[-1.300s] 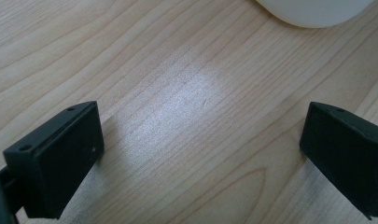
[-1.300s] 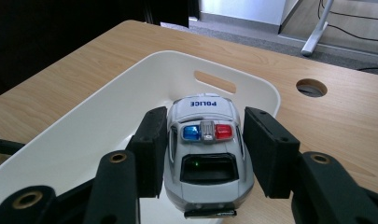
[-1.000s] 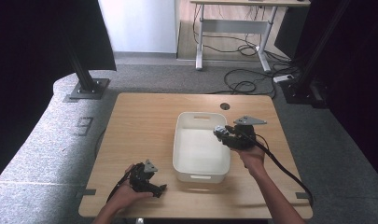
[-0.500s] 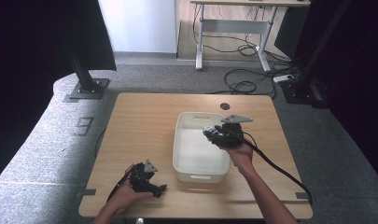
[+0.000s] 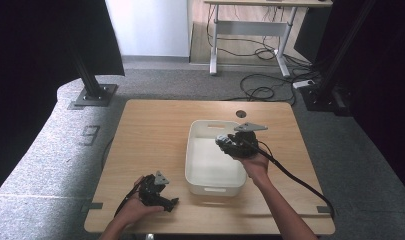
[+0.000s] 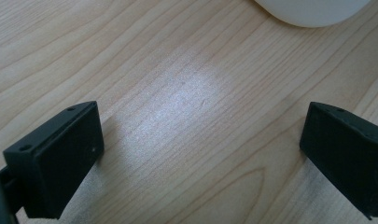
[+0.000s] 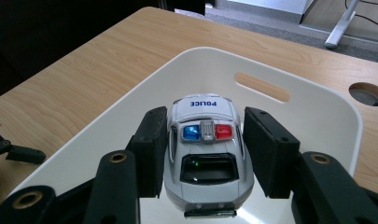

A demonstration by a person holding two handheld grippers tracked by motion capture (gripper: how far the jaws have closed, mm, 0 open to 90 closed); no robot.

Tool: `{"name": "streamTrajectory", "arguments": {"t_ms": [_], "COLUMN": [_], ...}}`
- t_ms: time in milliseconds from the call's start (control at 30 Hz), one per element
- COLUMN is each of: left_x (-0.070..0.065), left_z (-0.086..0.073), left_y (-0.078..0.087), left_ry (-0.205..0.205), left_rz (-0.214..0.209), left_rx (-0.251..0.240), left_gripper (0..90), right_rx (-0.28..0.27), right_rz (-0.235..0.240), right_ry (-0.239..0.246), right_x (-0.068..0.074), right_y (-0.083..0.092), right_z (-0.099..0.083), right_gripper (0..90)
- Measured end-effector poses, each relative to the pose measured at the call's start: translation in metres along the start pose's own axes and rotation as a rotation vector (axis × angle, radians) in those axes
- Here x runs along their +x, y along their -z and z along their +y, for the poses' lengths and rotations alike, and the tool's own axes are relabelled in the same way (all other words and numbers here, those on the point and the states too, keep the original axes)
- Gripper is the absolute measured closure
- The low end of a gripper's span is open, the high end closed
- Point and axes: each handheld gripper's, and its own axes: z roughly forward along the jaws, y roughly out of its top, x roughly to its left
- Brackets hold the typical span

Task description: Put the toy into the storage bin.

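Holding a toy police car (image 7: 206,154), the right gripper (image 7: 206,149) has its two black jaws pressed on the car's sides, one on each side. The jaws stand about half open, because the car fills the gap between them. The car is white and grey, with a blue light and a red light on its roof and the word POLICE on its front. It points away from the hand, and it hangs over the inside of a white tub (image 7: 312,105). In the high view the right gripper (image 5: 229,143) sits over the right part of the white tub (image 5: 210,175), with the person's right hand (image 5: 254,165) behind it. A black cable (image 5: 295,177) runs from this gripper back along the arm.

Closest to the person, the left gripper (image 5: 171,202) rests low on the wooden table (image 5: 150,130), near its front edge and to the left of the tub. The left hand (image 5: 137,205) wraps around it. In the left gripper view its jaws are spread wide, with bare wood between them and nothing gripped. A round corner of the tub (image 6: 312,9) shows just past them at the top.

Farther off, a round hole (image 5: 241,114) sits in the table behind the tub. Past the table lie a grey floor (image 5: 180,85) and a desk (image 5: 250,30) with cords under it.
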Motion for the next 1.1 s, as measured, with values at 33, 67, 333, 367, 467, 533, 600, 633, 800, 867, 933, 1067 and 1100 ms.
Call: {"name": "streamTrajectory", "arguments": {"t_ms": [33, 67, 333, 367, 467, 533, 600, 633, 800, 867, 933, 1067, 1100], "left_x": [0.000, 0.000, 0.000, 0.000, 0.000, 0.000, 0.000, 0.000, 0.000, 0.000, 0.000, -0.001, -0.001], "left_z": [0.000, 0.000, 0.000, 0.000, 0.000, 0.000, 0.000, 0.000, 0.000, 0.000, 0.000, 0.000, 0.000], "left_y": [0.000, 0.000, 0.000, 0.000, 0.000, 0.000, 0.000, 0.000, 0.000, 0.000, 0.000, 0.000, 0.000], "left_ry": [0.000, 0.000, 0.000, 0.000, 0.001, 0.000, -0.001, -0.001, -0.001, -0.001, -0.001, -0.002, -0.001], "left_rz": [0.000, 0.000, 0.000, 0.001, 0.001, 0.001, 0.001, 0.000, 0.000, 0.000, 0.000, -0.001, -0.001], "left_rx": [0.000, 0.000, 0.000, -0.001, -0.001, 0.000, -0.001, -0.001, -0.002, -0.002, -0.002, -0.002, -0.002], "left_gripper": [0.0, 0.0, 0.0, 0.0, 0.0, 0.0, 0.0, 0.0, 0.0, 0.0, 0.0, 0.0, 0.0], "right_rx": [0.000, 0.003, 0.002, 0.003, 0.004, 0.005, 0.007, 0.010, 0.023, 0.023, 0.017, 0.033, 0.035], "right_rz": [0.001, 0.000, 0.005, 0.004, 0.009, 0.010, 0.012, 0.014, 0.013, 0.017, 0.028, 0.016, 0.019], "right_ry": [0.002, 0.004, -0.002, -0.003, -0.009, -0.013, -0.014, -0.015, 0.010, 0.017, 0.012, 0.023, 0.022], "right_x": [0.000, 0.002, 0.003, 0.003, 0.004, 0.004, 0.004, 0.005, 0.010, 0.013, 0.016, 0.018, 0.019], "right_y": [0.000, 0.000, -0.005, -0.005, -0.007, -0.008, -0.010, -0.011, -0.015, -0.017, -0.018, -0.023, -0.024], "right_z": [0.000, 0.001, 0.002, 0.002, 0.002, 0.001, 0.001, 0.001, 0.001, 0.003, 0.005, 0.006, 0.007], "right_gripper": [50.9, 50.9, 50.9, 50.9, 50.9, 50.9, 50.9, 50.9, 50.9, 50.9, 50.9, 50.9, 50.9]}}
